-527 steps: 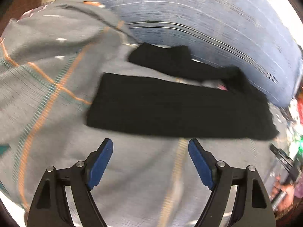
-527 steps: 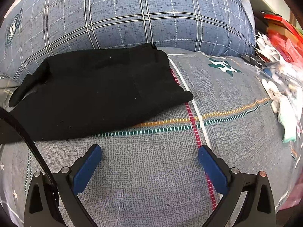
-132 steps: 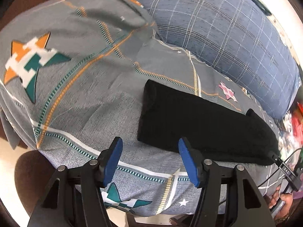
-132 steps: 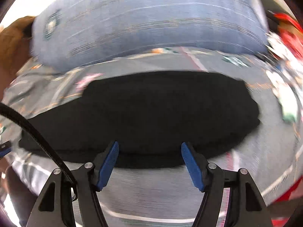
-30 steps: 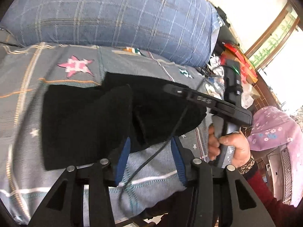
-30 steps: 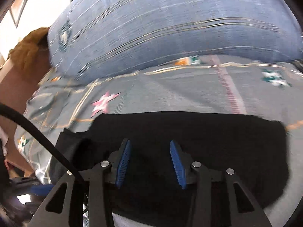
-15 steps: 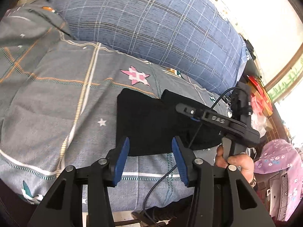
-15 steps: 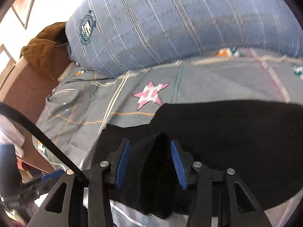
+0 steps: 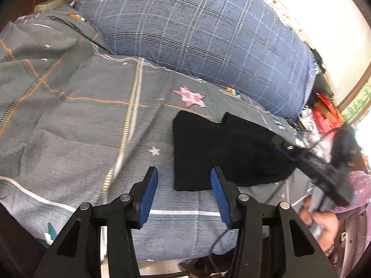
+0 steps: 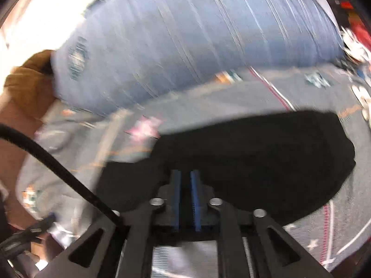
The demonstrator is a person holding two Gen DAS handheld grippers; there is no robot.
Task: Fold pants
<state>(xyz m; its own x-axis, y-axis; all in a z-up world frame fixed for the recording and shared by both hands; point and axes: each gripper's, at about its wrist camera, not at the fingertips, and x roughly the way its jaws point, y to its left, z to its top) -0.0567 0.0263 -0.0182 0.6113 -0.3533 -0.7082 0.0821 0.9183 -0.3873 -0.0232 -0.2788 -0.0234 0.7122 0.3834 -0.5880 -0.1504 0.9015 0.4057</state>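
Above the near edge of the bedspread [image 9: 69,127], my left gripper [image 9: 184,194] tilts downward, jaws parted and empty; my right gripper [image 10: 185,194], narrow and lately widening, hangs over one pair of black pants [image 9: 222,153], contact indiscernible through blur. Pants: folded compact, lying on bedspread before one blue plaid pillow [image 9: 208,34]

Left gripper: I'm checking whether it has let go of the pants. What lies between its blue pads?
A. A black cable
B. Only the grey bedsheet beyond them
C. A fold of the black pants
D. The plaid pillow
B: the left gripper stands open, nothing between its pads but grey bedsheet; the black pants lie beyond.
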